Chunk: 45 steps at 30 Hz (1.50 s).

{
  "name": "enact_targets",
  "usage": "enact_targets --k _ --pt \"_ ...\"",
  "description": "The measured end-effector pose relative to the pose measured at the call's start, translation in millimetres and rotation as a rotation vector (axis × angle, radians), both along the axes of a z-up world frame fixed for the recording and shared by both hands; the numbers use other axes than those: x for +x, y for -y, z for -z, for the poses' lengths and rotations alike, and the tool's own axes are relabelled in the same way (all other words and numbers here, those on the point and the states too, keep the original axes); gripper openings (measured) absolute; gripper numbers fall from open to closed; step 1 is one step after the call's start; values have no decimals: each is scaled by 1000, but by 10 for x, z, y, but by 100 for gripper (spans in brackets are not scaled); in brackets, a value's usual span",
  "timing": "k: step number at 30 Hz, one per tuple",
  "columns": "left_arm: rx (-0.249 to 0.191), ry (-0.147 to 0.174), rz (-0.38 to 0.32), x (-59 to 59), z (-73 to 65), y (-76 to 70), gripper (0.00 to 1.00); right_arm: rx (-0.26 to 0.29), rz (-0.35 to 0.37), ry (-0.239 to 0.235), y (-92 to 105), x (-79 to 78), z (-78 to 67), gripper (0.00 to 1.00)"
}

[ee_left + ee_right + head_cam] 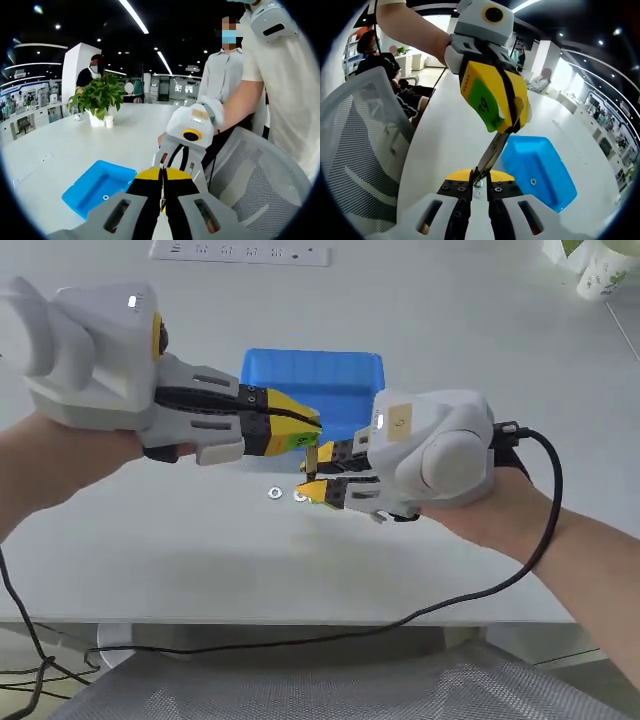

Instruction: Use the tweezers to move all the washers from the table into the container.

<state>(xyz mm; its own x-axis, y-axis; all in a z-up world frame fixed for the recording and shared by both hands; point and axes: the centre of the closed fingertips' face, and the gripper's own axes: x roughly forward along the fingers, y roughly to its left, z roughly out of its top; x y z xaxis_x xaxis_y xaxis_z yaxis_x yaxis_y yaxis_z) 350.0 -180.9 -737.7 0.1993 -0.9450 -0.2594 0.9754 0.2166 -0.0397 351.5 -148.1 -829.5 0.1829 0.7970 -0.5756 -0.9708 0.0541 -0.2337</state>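
Head view: left gripper [312, 430] and right gripper [312, 478] both pinch the tweezers [311, 457], jaws narrow, over washers [275, 493] near the container [310, 362]; uneven pulling could twist the tweezers loose.

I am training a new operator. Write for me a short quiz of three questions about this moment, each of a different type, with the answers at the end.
1. True or false: the blue container is empty.
2. How many washers lie on the table in the head view?
3. In the right gripper view, the tweezers come out of the fingers of: A) the left gripper; B) a bare hand; C) a second pair of tweezers.

Key: 1. False: the left gripper view shows one washer inside it. 2. Two, side by side, near the edge of the container. 3. A.
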Motion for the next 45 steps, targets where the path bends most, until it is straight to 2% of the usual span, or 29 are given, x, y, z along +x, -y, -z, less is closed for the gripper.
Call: enact_targets --k 12,28,45 --pt "0 32 -3 71 -184 7 3 -1 4 23 -12 93 -175 11" --pt "4 76 -31 230 -476 -114 3 3 -13 75 -113 279 -479 12" --pt "-1 90 -53 514 -540 -146 3 1 -15 96 -130 548 -553 12"
